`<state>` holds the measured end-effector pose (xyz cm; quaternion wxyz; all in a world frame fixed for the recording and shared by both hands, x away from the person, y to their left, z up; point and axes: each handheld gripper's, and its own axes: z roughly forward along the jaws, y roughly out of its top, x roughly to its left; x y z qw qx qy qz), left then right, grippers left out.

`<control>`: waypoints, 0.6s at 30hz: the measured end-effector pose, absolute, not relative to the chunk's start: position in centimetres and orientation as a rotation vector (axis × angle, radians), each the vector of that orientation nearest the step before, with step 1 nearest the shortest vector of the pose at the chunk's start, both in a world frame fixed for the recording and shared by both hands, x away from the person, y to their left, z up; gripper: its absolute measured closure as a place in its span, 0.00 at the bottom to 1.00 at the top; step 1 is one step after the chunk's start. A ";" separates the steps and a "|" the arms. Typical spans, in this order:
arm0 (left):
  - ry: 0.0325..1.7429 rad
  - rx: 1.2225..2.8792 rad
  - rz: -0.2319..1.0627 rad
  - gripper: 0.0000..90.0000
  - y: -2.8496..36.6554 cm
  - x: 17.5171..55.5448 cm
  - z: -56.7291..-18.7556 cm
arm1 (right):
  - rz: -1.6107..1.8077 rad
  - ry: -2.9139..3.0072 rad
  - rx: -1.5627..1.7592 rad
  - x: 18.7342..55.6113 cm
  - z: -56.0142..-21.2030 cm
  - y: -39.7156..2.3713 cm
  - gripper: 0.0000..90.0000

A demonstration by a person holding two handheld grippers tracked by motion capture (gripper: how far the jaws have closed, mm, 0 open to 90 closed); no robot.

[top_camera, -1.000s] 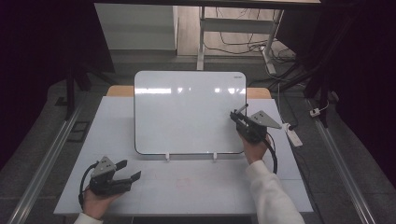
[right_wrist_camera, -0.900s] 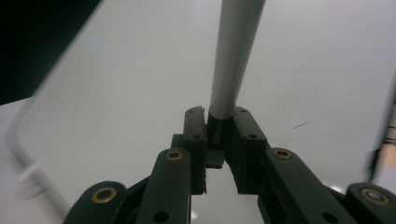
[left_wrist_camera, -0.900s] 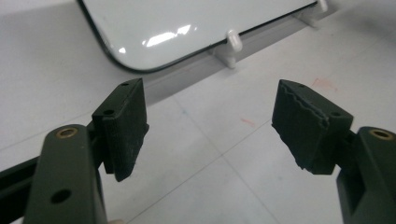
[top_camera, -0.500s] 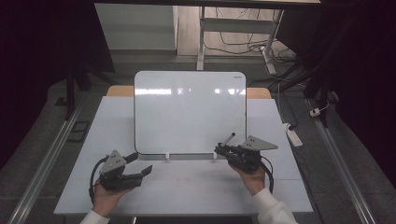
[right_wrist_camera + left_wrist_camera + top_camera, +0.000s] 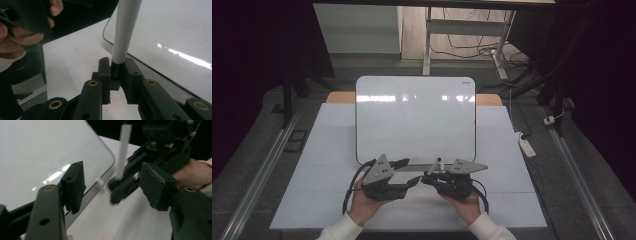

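Observation:
A white marker (image 5: 437, 164) stands tilted up out of my right gripper (image 5: 427, 178), which is shut on its dark lower end; the right gripper view shows the white barrel (image 5: 125, 30) rising from between the jaws (image 5: 117, 71). My left gripper (image 5: 410, 171) faces it from the left, tip to tip. Its jaws have just been closing and stand apart on either side of the marker's (image 5: 124, 150) lower end and the other gripper's tips, touching neither. A blank whiteboard (image 5: 415, 120) lies flat on the table just beyond both grippers.
The white table (image 5: 327, 150) carries the board in its middle. A white power strip (image 5: 524, 144) lies off the table's right edge. Metal rails (image 5: 267, 165) run along both sides on the floor. Desk legs and cables stand beyond the far edge.
Both hands have come together at the front middle of the table. The right gripper carried the marker down from the board's right edge. The left gripper moved right and its jaws narrowed.

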<state>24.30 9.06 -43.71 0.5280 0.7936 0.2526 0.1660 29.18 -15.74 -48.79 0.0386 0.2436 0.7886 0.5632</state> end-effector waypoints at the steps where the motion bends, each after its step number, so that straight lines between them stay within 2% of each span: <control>1: 0.596 1.902 0.390 0.45 8.6 24.4 -43.7 | 1.729 2.426 0.735 29.1 -48.8 -15.5 0.86; 8: 0.551 1.940 0.367 0.64 6.8 25.3 -44.1 | 1.745 2.485 0.697 28.5 -49.3 -14.6 0.86; 14: 0.540 1.938 0.359 0.89 6.7 25.5 -44.2 | 1.750 2.491 0.694 28.3 -49.4 -14.4 0.86; 18: 0.543 1.945 0.362 0.91 6.8 25.3 -44.2 | 1.759 2.492 0.703 28.2 -49.4 -14.3 0.86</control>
